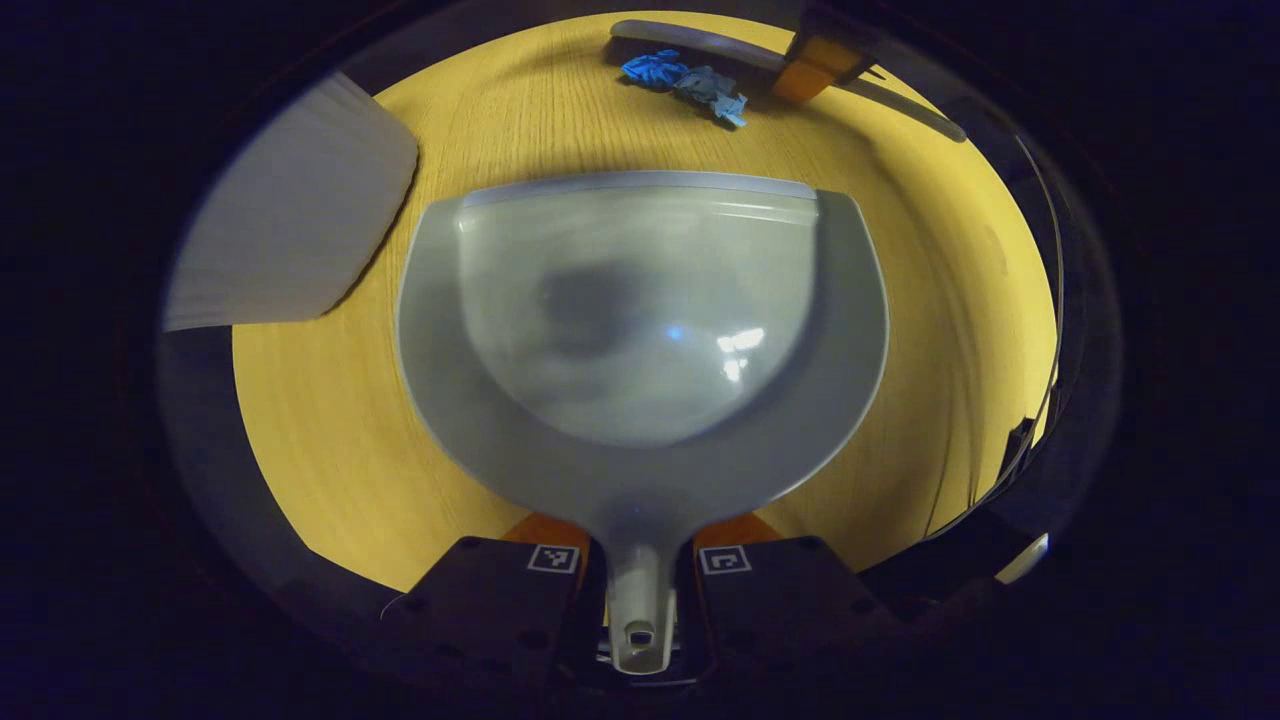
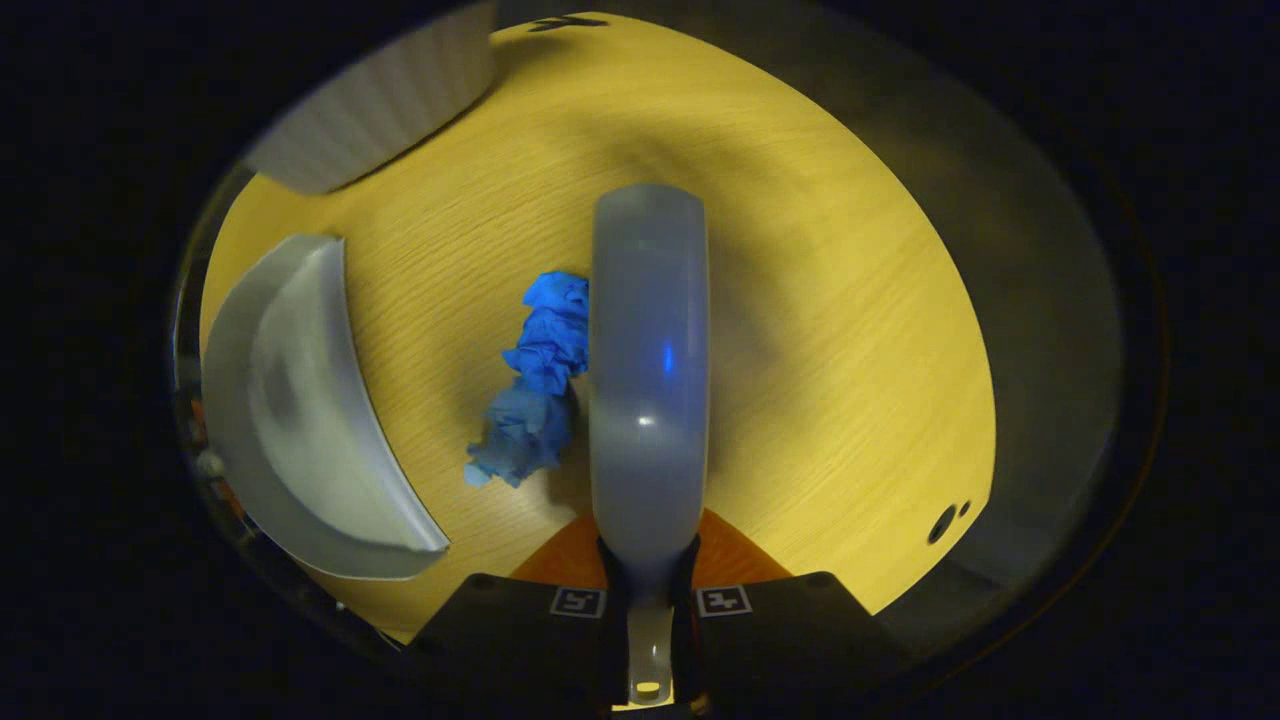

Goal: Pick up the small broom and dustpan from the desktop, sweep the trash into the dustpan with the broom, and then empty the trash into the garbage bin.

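Note:
My left gripper (image 1: 640,590) is shut on the handle of the grey dustpan (image 1: 640,330), whose mouth points away over the yellow wooden desktop (image 1: 330,440). Beyond its lip lies crumpled blue trash (image 1: 690,85), with the grey broom (image 1: 700,45) and the other gripper right behind it. In the right gripper view, my right gripper (image 2: 650,605) is shut on the handle of the broom (image 2: 648,360), which stretches straight ahead. The blue trash (image 2: 535,385) touches the broom's left side, and the dustpan (image 2: 300,410) sits open-mouthed at the left.
A pale ribbed garbage bin (image 1: 290,230) stands at the desk's left side, also seen as the bin (image 2: 390,100) at the top left of the right gripper view. The desktop's dark edge (image 2: 1000,300) curves along the right, with two small holes (image 2: 945,520) near it.

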